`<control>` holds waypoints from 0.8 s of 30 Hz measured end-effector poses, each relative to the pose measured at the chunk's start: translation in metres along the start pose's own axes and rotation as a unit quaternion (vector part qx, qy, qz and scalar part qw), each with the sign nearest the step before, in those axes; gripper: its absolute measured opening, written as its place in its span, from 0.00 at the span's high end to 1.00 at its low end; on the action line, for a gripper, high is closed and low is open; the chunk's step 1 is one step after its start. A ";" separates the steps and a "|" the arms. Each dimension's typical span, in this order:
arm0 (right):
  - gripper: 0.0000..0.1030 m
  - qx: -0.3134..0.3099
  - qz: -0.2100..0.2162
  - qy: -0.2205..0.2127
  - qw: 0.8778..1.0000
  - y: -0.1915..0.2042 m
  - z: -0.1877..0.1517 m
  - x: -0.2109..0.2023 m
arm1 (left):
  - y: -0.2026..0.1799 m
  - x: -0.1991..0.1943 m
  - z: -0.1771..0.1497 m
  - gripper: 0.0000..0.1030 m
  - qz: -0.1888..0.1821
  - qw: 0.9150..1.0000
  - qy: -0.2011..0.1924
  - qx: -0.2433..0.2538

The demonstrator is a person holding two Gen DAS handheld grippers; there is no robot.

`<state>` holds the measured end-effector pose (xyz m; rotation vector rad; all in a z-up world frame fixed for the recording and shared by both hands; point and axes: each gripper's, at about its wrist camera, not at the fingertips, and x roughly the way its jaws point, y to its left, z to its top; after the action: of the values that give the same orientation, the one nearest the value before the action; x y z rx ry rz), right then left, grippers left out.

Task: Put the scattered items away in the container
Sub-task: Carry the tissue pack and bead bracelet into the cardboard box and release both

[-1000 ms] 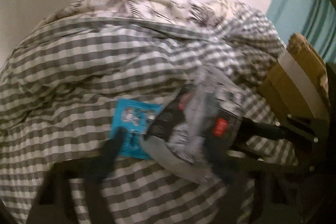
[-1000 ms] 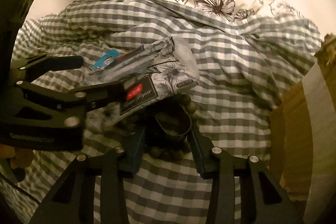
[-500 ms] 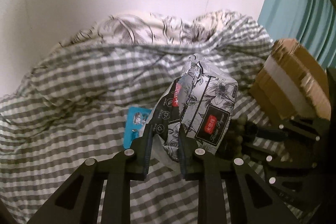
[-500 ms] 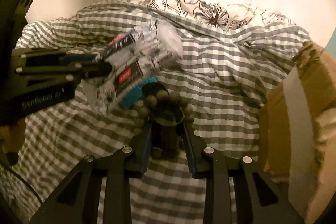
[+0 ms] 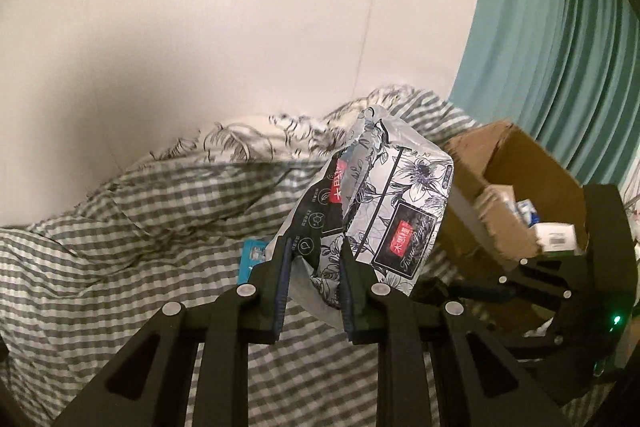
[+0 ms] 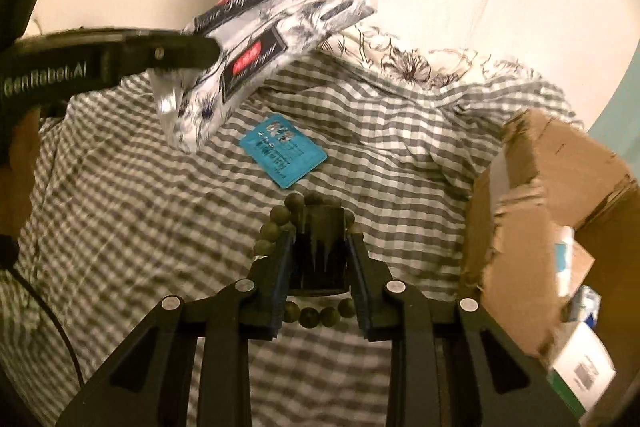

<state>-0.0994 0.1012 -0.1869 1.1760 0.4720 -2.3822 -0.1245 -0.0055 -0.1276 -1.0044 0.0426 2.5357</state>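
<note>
- The tissue pack [image 5: 384, 211], one soft floral-printed packet, hung in the air above the checked bedcover [image 5: 120, 239], pinched at its lower end by the left gripper [image 5: 314, 259], whose jaws had just been closing and pressed into the wrapper.
- The right gripper [image 6: 318, 259] was clamped, jaws narrowly apart, on one dark cylindrical item [image 6: 320, 251] with one string of round beads [image 6: 280, 223] looped about it; both were lifted clear of the cover.
- One blue sachet [image 6: 282, 151] lay flat on the bedcover, between the two held loads and untouched.
- The step in hand looked like the carry: both picks made, neither load yet over the container.
- One cardboard box [image 6: 560, 187] stood open at the right edge of the bed, already holding several small cartons whose count could not be told.
- The next move probably called for swinging each load rightward over the box's torn rim, clearing its raised flaps, then letting go.
- The limp pack might catch on a flap.
- The sachet would remain to fetch.
</note>
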 end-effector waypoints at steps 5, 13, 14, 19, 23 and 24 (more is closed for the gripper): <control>0.75 -0.014 0.003 -0.016 1.000 0.003 -0.004 -0.032 | -0.013 -0.028 0.004 0.79 -0.004 1.000 -0.010 -0.007; 0.75 -0.010 0.006 -0.070 0.997 -0.005 -0.004 -0.097 | -0.031 -0.075 0.019 0.79 -0.006 0.999 -0.047 -0.014; 0.75 -0.008 0.005 -0.078 0.997 -0.007 -0.003 -0.107 | -0.035 -0.083 0.022 0.79 -0.008 0.998 -0.056 -0.014; 0.75 0.010 -0.001 -0.112 0.994 -0.027 -0.002 -0.147 | -0.050 -0.107 0.036 0.79 -0.017 0.996 -0.087 -0.012; 0.76 0.029 -0.017 -0.140 0.990 -0.047 -0.002 -0.179 | -0.067 -0.116 0.048 0.79 -0.029 0.994 -0.101 -0.009; 0.77 0.033 -0.019 -0.144 0.989 -0.051 -0.001 -0.183 | -0.072 -0.116 0.051 0.79 -0.034 0.994 -0.104 -0.008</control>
<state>-0.0259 0.1881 -0.0341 0.8356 0.3236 -2.5630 -0.0537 0.0277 -0.0039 -0.7308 -0.0717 2.5663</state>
